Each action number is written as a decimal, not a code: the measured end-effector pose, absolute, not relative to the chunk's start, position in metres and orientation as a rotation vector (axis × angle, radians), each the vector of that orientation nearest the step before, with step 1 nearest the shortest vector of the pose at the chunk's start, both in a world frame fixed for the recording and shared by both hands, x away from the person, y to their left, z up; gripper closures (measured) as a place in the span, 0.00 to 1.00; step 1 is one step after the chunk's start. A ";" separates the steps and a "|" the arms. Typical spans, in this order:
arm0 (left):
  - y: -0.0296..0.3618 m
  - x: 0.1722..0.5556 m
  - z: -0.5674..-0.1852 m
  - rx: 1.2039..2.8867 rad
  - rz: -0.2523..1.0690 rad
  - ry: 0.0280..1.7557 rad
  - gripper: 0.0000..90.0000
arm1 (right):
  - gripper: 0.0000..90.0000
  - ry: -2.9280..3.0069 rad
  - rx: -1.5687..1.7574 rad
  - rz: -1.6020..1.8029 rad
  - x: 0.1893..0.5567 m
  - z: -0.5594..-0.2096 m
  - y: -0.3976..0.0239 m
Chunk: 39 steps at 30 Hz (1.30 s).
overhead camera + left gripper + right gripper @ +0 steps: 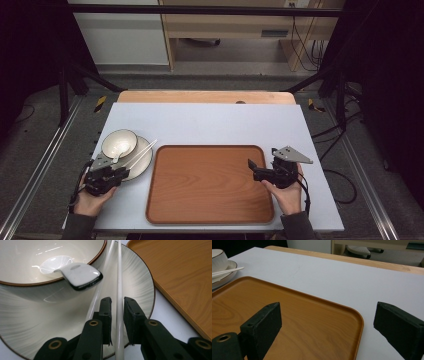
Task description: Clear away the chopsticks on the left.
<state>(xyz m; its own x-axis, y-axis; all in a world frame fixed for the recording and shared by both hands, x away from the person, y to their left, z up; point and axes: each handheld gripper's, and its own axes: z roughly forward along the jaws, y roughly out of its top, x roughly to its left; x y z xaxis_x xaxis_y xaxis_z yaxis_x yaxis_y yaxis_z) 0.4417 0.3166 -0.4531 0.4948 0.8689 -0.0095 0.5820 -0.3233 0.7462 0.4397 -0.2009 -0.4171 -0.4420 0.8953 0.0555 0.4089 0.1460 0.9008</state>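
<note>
High view. We log a pale grey table (210, 120) carrying a rounded-corner brown wooden tray (210, 185) at centre, bare. At the tray's 9 o'clock sits a round cream ceramic plate with a dark rim (141, 162); on it stands a cream ceramic bowl with a brown rim (119, 143), and a pair of white chopsticks (142, 151) lies across the plate, tips toward 1 o'clock. The left gripper (116, 172) is at the plate's 6 o'clock edge, on the chopsticks' near ends. The right gripper (251, 165) hovers over the tray's 3 o'clock edge.

Left gripper view. Its fingers (106, 315) stand one on each side of one white chopstick (119, 302), nearly closed, with thin gaps showing on both sides; we cannot confirm a firm pinch. The second chopstick (100, 290) runs just outside the left finger, against the bowl (30, 267). A white ceramic spoon (80, 275) rests in the bowl, its handle hanging over the rim. The plate (140, 285) lies beneath all of it; the tray (180, 275) is at 2 o'clock.

Right gripper view. Fingers (262, 327) spread wide, holding nothing, over the tray's (307, 322) corner.

Progress, our judgement: early. Nothing is on the tray yet; the chopstick grasp is forming, not yet lifted. Chopsticks, spoon, bowl and plate all remain to move.
</note>
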 end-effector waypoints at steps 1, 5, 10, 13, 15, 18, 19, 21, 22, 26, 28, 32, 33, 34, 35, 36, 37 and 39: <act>0.316 0.443 -0.453 2.038 0.522 1.189 0.85 | 0.09 1.923 1.242 1.259 0.440 -0.417 -0.201; 0.314 0.449 -0.455 2.047 0.493 1.212 0.86 | 0.09 1.920 1.237 1.265 0.440 -0.416 -0.201; 0.311 0.449 -0.455 2.042 0.484 1.219 0.92 | 0.09 1.925 1.238 1.259 0.440 -0.417 -0.201; 0.309 0.447 -0.455 2.047 0.488 1.217 0.93 | 0.09 1.920 1.244 1.267 0.439 -0.416 -0.200; 0.307 0.446 -0.454 2.045 0.476 1.217 0.93 | 0.09 1.920 1.238 1.264 0.439 -0.416 -0.201; 0.304 0.442 -0.452 2.033 0.488 1.216 0.93 | 0.08 1.920 1.237 1.261 0.439 -0.416 -0.202; 0.301 0.440 -0.449 2.022 0.495 1.215 0.94 | 0.08 1.914 1.241 1.276 0.438 -0.415 -0.202; 0.300 0.438 -0.448 2.024 0.501 1.210 0.94 | 0.08 1.910 1.238 1.271 0.438 -0.414 -0.203; 0.298 0.436 -0.446 2.020 0.502 1.207 0.94 | 0.08 1.910 1.238 1.271 0.438 -0.414 -0.203; 0.290 0.429 -0.439 1.989 0.515 1.206 0.94 | 0.07 1.903 1.242 1.275 0.438 -0.413 -0.204; 0.286 0.426 -0.436 1.977 0.519 1.206 0.94 | 0.07 1.903 1.237 1.270 0.438 -0.413 -0.204; 0.271 0.416 -0.431 1.916 0.538 1.226 0.94 | 0.07 1.898 1.239 1.272 0.437 -0.412 -0.205; 0.271 0.416 -0.431 1.916 0.538 1.226 0.94 | 0.07 1.895 1.238 1.276 0.437 -0.412 -0.205; 0.266 0.413 -0.431 1.904 0.537 1.235 0.94 | 0.07 1.894 1.240 1.281 0.437 -0.412 -0.205; 0.266 0.413 -0.431 1.904 0.537 1.235 0.94 | 0.07 1.894 1.241 1.279 0.437 -0.412 -0.206; 0.263 0.412 -0.431 1.896 0.537 1.239 0.94 | 0.07 1.893 1.241 1.277 0.437 -0.411 -0.206; 0.260 0.410 -0.431 1.887 0.530 1.246 0.94 | 0.07 1.890 1.241 1.276 0.437 -0.411 -0.205; 0.254 0.408 -0.430 1.878 0.544 1.258 0.94 | 0.07 1.891 1.241 1.277 0.437 -0.411 -0.205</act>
